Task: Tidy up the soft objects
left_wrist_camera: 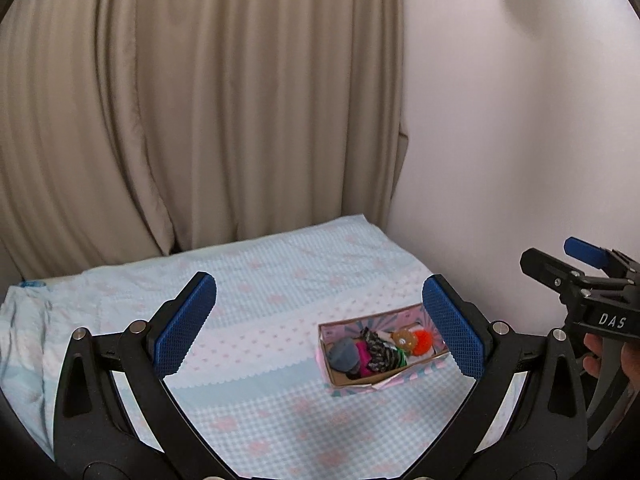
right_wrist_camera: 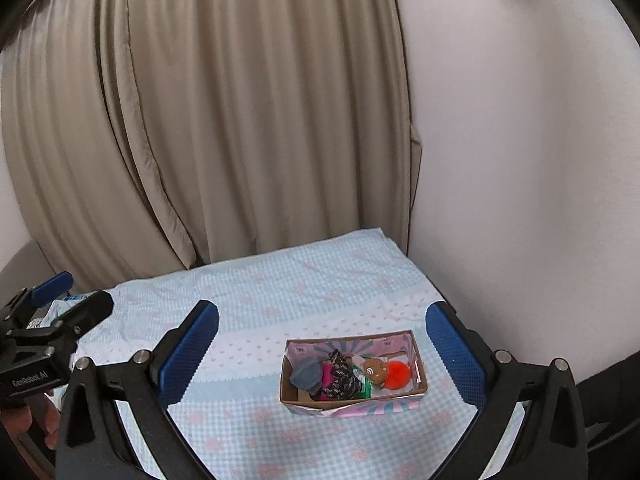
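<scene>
White letters "DAS" mark the right tool [left_wrist_camera: 576, 268] at frame right; "GenRobot.AI" labels the left tool [right_wrist_camera: 60, 300] at lower left.

soft toys [right_wrist_camera: 344, 376] packed in box [right_wrist_camera: 352, 405]

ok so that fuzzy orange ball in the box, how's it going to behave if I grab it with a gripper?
The orange ball looks fluffy, so it will probably squash between the pads and weigh little. Being round, it may roll if nudged, though the brown plush toy and the cardboard box wall hem it in. The fuzz should grip rather than slip.
</scene>
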A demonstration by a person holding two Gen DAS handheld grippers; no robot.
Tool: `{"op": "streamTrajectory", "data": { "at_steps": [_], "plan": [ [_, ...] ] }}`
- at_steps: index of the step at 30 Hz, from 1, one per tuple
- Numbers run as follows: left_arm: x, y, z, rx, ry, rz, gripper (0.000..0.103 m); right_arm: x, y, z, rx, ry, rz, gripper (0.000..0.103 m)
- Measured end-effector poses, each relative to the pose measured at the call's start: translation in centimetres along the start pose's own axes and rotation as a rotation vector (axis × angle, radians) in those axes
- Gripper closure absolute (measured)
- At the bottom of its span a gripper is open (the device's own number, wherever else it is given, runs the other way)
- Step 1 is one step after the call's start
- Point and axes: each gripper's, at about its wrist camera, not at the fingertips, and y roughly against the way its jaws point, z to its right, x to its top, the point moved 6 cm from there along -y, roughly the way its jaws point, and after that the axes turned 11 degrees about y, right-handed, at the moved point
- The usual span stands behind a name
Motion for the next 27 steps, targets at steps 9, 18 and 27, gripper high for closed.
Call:
{"op": "streamTrajectory", "data": {
  "at_steps": [9, 18, 27],
  "plan": [
    [-0.8, 2.0, -0.9, 0.008, 0.008, 0.048, 0.000, -0.8, 1.9, -1.5, -0.038, 0.021, 0.029, 0.000],
    [-0.7, 2.6, -1.4, 0.021, 0.029, 0.059, 0.000, -1.1, 1.9, -1.4, -0.049, 0.018, 0.046, 0.000],
    [-0.9, 2.4, -0.6, 0.019, 0.032, 0.074, 0.000, -1.0, 1.6, -1.0, -0.064, 0.020, 0.058, 0.000]
  ]
}}
